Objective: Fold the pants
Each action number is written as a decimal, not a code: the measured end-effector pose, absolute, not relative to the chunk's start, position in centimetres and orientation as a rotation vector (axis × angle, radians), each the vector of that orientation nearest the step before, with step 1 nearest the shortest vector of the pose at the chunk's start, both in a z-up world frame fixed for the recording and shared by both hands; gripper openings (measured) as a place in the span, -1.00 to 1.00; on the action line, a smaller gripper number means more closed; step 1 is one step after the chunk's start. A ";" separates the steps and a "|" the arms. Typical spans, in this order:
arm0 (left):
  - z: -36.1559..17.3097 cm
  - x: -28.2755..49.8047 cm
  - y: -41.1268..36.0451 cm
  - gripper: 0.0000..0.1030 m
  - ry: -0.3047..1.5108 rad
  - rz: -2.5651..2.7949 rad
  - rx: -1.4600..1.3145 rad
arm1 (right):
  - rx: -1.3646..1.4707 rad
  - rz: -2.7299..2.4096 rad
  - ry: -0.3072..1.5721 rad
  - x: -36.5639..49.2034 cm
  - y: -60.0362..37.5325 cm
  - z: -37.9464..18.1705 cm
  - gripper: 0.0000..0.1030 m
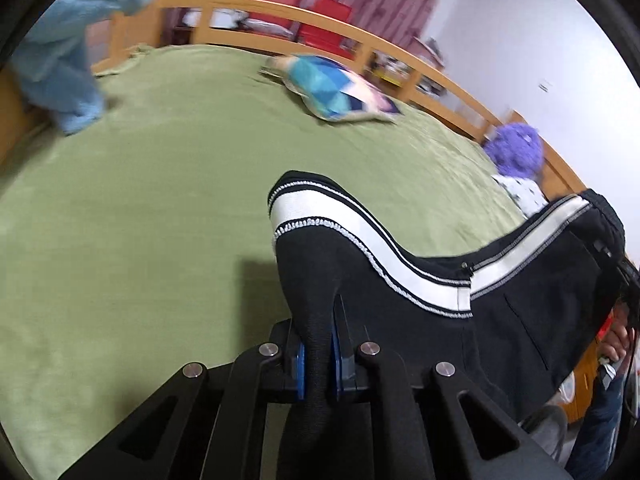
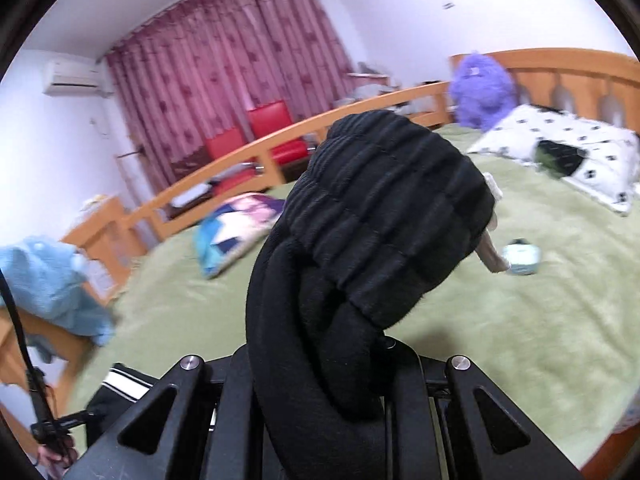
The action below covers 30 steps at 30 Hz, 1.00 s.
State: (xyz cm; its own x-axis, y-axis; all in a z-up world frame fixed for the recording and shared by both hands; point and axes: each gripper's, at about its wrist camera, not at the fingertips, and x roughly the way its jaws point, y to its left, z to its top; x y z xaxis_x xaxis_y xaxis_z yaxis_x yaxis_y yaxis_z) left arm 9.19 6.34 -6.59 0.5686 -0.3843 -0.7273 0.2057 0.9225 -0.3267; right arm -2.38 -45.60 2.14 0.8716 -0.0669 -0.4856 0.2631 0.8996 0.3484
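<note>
Plainly, left claw (image 1: 319,364) and right claw (image 2: 320,376) both clamped on black pants (image 1: 500,312).

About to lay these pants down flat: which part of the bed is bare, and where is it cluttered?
The widest bare stretch of green bedspread lies between the light blue plush toy and the blue patchwork cushion. Crowded toward the headboard: a purple plush toy, a white patterned pillow and a small pale object. Both grippers are clamped on the black white-striped pants.

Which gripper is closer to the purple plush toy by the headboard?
Right. The right gripper, jaws shut on the pants' waistband, sits nearer the purple plush toy; the left gripper holds the striped leg, farther off.
</note>
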 end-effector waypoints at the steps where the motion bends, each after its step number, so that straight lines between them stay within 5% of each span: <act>1: -6.4 9.0 7.5 -0.81 0.899 -0.320 -0.205 | 0.429 -0.142 0.486 -1.9 -44.3 2.1 -0.67; 11: -10.6 9.3 13.4 -0.74 0.973 -0.143 -0.217 | 0.468 -0.147 0.701 0.0 -43.5 -6.5 -0.62; 17: -12.1 8.9 12.9 -0.43 0.996 -0.054 -0.119 | 0.531 -0.207 0.999 -0.1 -47.3 -14.3 -0.38; 23: -12.8 6.0 13.2 -0.02 1.031 -0.027 -0.092 | 0.349 -0.269 1.026 -2.5 -45.3 -12.8 -0.21; 30: -14.3 1.5 13.3 0.14 1.049 -0.035 -0.089 | 0.174 -0.352 0.923 -6.3 -42.0 -9.2 -0.16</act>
State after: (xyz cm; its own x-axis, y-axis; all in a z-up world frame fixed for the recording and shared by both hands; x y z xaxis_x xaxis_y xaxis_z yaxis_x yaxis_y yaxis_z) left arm 1.54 13.30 -14.34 0.4979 -0.0718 -0.8642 -0.0136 0.9958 -0.0906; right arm -6.27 -41.96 -9.25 0.5519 -0.2225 -0.8037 0.3699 0.9291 -0.0032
